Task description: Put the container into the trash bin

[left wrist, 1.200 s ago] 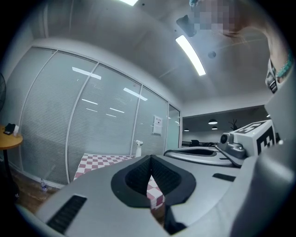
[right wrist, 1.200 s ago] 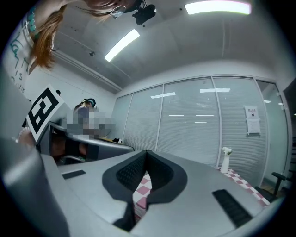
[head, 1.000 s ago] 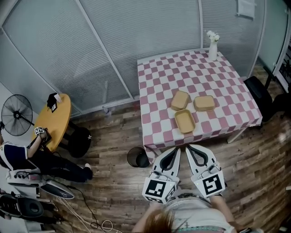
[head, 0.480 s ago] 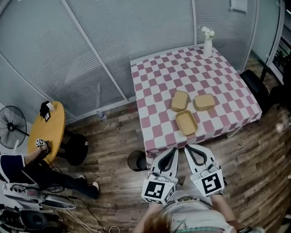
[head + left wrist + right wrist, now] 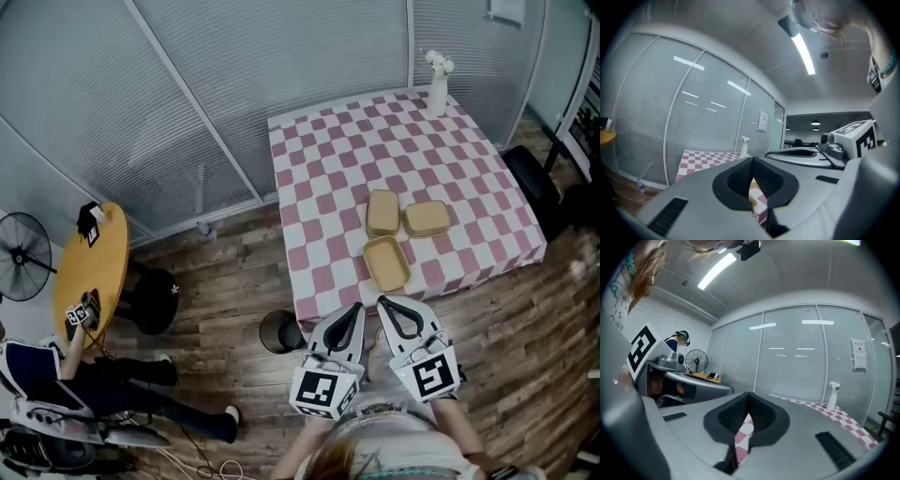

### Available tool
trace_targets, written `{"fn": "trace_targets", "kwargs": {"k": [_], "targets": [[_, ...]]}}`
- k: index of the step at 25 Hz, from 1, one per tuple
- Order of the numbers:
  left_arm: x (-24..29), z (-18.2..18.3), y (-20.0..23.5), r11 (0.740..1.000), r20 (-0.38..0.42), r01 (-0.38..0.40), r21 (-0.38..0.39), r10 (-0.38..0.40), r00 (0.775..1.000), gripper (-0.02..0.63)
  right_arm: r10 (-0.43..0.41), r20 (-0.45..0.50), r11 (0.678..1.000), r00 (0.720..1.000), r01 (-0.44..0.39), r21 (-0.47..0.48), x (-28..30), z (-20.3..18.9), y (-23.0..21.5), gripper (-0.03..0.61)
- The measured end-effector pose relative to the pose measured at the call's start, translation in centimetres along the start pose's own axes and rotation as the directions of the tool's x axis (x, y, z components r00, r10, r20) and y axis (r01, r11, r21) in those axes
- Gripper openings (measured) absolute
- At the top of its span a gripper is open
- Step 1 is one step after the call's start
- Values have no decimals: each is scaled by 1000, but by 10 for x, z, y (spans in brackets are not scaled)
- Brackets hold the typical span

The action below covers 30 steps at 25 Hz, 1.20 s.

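Note:
Three brown containers lie on the pink-checked table (image 5: 328, 169): an open one (image 5: 386, 263) nearest the front edge, and two lidded ones (image 5: 382, 212) (image 5: 427, 217) behind it. A small dark trash bin (image 5: 279, 330) stands on the wood floor by the table's near left corner. My left gripper (image 5: 356, 307) and right gripper (image 5: 382, 301) are side by side just short of the table's front edge, both shut and empty. The left gripper (image 5: 751, 163) view shows its pads together, with a sliver of tan container (image 5: 753, 202) below them. In its own view, the right gripper (image 5: 749, 397) has closed pads over the checked cloth (image 5: 744, 431).
A white vase (image 5: 437, 89) stands at the table's far corner. A round yellow table (image 5: 92, 262), a fan (image 5: 21, 255), a black stool (image 5: 155, 298) and a seated person (image 5: 94, 384) are at the left. A black chair (image 5: 536, 192) stands right of the table. Blinds close the back.
Both grippers have come closer to the table's front edge, still shut. The containers and bin have not moved. The seated person at the left has shifted.

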<state>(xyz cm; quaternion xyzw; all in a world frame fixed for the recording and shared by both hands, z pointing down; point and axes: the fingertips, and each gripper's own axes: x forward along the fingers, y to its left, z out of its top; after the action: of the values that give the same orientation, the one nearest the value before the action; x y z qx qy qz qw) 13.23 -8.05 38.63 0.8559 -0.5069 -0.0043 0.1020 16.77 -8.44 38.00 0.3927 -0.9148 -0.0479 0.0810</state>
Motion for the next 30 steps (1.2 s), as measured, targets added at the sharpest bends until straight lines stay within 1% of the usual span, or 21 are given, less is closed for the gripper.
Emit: {"fn": "trace_targets", "kwargs": {"k": [5, 14, 17, 20, 27, 30], "targets": [[37, 8, 16, 1000, 2, -9, 9, 9, 1000, 6, 40, 4, 999, 999, -40, -19, 29, 0, -22, -6], [88, 11, 37, 999, -14, -43, 4, 43, 999, 6, 64, -9, 998, 998, -64, -16, 63, -8, -67, -6], [97, 10, 41, 998, -21, -60, 4, 60, 998, 6, 75, -5, 997, 997, -75, -7, 69, -11, -75, -6], [105, 11, 45, 997, -16, -82, 1, 82, 996, 6, 96, -22, 995, 995, -96, -8, 76, -17, -82, -6], [112, 2, 59, 988, -18, -154, -3, 154, 988, 6, 180, -79, 984, 981, -181, -7, 95, -47, -84, -6], [114, -1, 65, 984, -14, -176, -13, 176, 984, 6, 206, -91, 978, 974, -207, -9, 101, -53, -84, -6]]}}
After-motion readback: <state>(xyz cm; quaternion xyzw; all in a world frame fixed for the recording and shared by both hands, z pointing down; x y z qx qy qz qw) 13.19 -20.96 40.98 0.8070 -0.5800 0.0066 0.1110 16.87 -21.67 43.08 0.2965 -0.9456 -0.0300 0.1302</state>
